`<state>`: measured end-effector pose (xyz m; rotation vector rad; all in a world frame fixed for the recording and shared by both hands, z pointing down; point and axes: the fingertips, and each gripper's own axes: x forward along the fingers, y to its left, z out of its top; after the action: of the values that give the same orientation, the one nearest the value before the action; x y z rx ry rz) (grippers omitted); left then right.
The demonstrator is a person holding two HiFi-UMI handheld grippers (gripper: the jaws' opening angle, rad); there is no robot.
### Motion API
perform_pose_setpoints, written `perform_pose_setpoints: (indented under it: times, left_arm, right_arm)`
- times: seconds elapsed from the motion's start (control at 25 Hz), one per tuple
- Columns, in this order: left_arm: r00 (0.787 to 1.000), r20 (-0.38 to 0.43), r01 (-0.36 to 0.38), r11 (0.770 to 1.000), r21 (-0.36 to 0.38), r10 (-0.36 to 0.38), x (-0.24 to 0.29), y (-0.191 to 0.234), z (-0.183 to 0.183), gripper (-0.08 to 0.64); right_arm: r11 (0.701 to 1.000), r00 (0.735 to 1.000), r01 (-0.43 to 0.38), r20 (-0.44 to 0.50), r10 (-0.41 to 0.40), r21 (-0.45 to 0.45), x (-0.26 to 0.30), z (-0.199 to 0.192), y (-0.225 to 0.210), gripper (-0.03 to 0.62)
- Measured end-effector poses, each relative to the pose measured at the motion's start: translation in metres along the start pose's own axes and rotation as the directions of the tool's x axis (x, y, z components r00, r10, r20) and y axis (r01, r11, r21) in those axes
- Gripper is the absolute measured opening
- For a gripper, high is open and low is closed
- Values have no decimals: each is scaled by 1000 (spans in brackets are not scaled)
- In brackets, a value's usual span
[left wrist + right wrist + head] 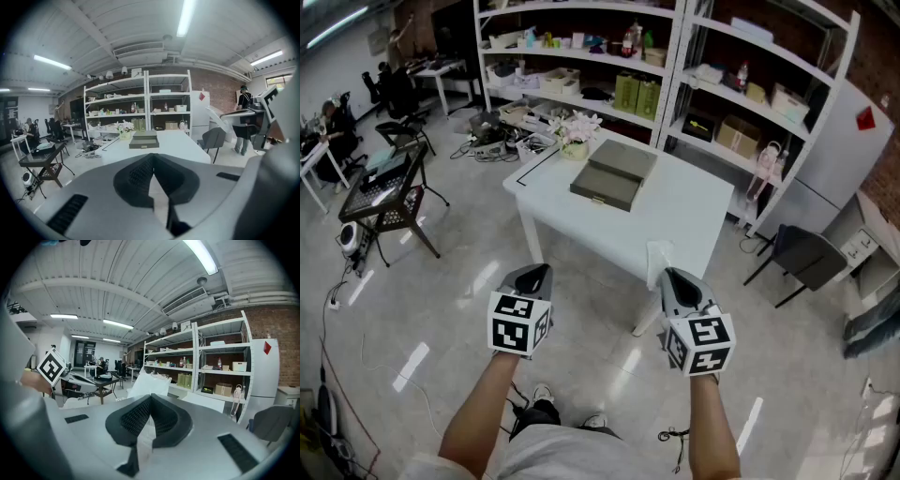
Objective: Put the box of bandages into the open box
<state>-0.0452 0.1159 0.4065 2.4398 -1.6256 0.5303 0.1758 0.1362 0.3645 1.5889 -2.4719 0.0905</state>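
Left gripper (534,274) — jaws clenched, nothing between. Right gripper (672,278) — likewise clenched, empty. Grey box (614,174) on white table (689,220), twelve o'clock of both grippers, well apart; flowers (577,131) at its eleven o'clock.

So the table (694,220) sits mid-room with the flat box (615,174) on its far-left part and the flowers (575,131) just behind it at the corner. Shelves (675,56) run behind the table, a chair (806,258) is off to the right, and a cart (384,192) is well off left.
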Motion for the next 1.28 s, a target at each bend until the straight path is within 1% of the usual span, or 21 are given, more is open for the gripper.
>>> perform_pose_setpoints:
  times: [0.12, 0.32, 0.48, 0.64, 0.96, 1.16, 1.28]
  left_arm:
    - [1000, -2, -1, 1000, 0, 1, 4, -3, 0, 5]
    - [1000, -7, 4, 1000, 5, -4, 11, -9, 2, 5]
    - [1000, -8, 6, 1000, 10, -6, 16, -13, 2, 5]
    - [1000, -15, 8, 1000, 14, -8, 24, -10, 2, 5]
    - [1000, -18, 23, 1000, 18, -23, 60, 10, 7, 5]
    - [998, -23, 60, 998, 13, -60, 96, 28, 15, 5]
    - [996, -20, 83, 996, 17, -82, 119, 41, 23, 5]
  right_arm:
    - [1000, 1000, -19, 6, 19, 7, 1, -1, -1, 3]
    - [999, 999, -40, -10, 40, 28, 2, -5, -5, 3]
    - [997, 999, -44, -5, 44, 59, 3, -8, -12, 3]
    - [997, 999, -44, -9, 44, 63, 12, -9, -17, 3]
    - [997, 999, -28, -15, 30, 76, 46, -6, -27, 3]
    - [997, 1000, -10, -8, 10, 72, 79, 2, -34, 3]
    - [996, 1000, -5, -9, 5, 87, 101, 7, -38, 3]
